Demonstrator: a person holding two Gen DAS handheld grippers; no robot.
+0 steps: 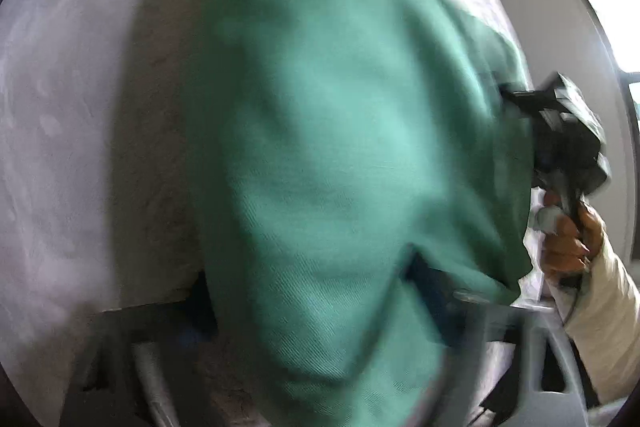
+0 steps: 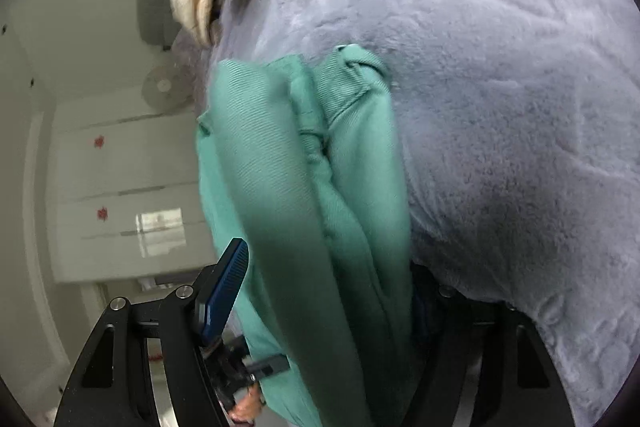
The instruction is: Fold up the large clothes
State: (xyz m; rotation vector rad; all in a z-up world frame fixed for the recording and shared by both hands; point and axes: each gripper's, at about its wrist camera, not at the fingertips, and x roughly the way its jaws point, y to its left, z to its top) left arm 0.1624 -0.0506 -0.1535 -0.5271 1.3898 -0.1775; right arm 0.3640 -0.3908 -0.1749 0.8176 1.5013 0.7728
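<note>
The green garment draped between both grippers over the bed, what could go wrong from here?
1. The green garment hangs bunched in thick folds, so it may be laid down creased.
2. In the right wrist view the right gripper has one blue finger standing clear of the cloth; the garment could slip out.
3. The fuzzy lavender blanket may drag the fabric and spoil the fold.

Bunched green garment (image 2: 304,187) on lilac fleece blanket (image 2: 500,87)

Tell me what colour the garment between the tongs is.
Teal green, plain with a fine ribbed weave. The garment shows best in the right wrist view.
</note>
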